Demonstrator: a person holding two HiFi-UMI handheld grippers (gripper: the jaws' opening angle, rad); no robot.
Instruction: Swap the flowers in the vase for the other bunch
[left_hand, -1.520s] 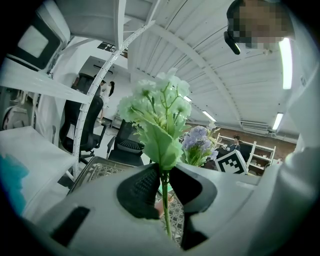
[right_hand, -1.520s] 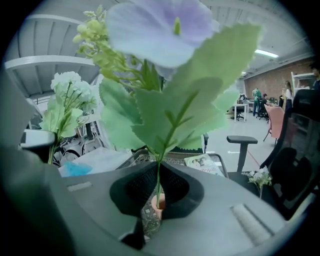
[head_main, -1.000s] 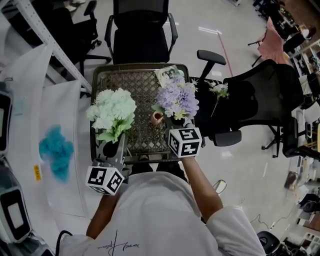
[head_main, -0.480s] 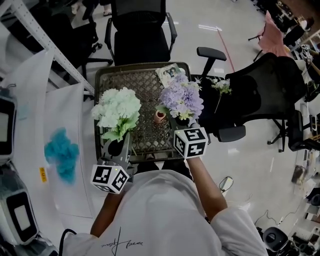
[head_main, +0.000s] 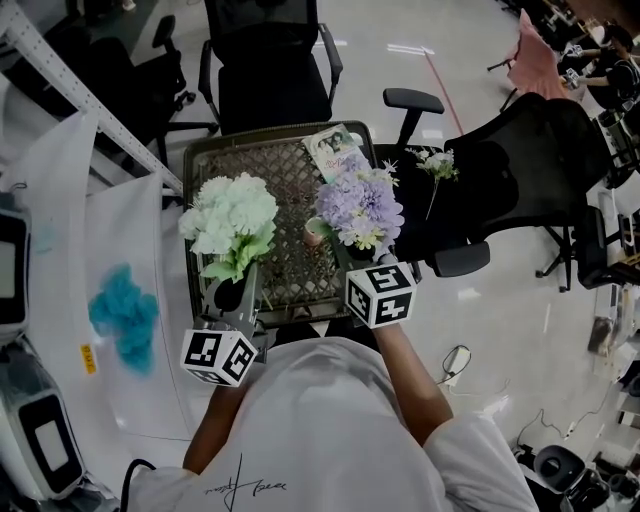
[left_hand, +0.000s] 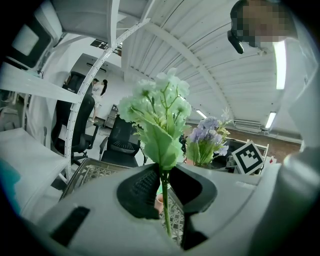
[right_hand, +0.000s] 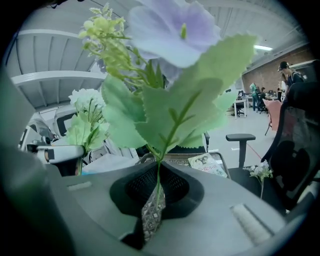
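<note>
My left gripper (head_main: 232, 296) is shut on the stems of the pale green-white bunch (head_main: 232, 218), which stands up over the left side of the wicker table (head_main: 290, 280). In the left gripper view the green stem (left_hand: 164, 200) runs between the dark pads. My right gripper (head_main: 362, 262) is shut on the stem of the purple bunch (head_main: 358, 204), held just right of the small pink vase (head_main: 314, 232). In the right gripper view the thin stem (right_hand: 158, 172) is pinched between the pads, with leaves and a purple bloom (right_hand: 172, 27) above. The vase mouth looks empty.
A printed card (head_main: 335, 150) lies at the table's far right corner. A single white sprig (head_main: 435, 165) rests on the black office chair (head_main: 520, 180) to the right. Another black chair (head_main: 265, 70) stands behind the table. A white bench with a teal cloth (head_main: 122, 315) runs along the left.
The right gripper has lifted the purple bunch slightly up and to the right of the vase. The left gripper and its pale green bunch have stayed in place.
</note>
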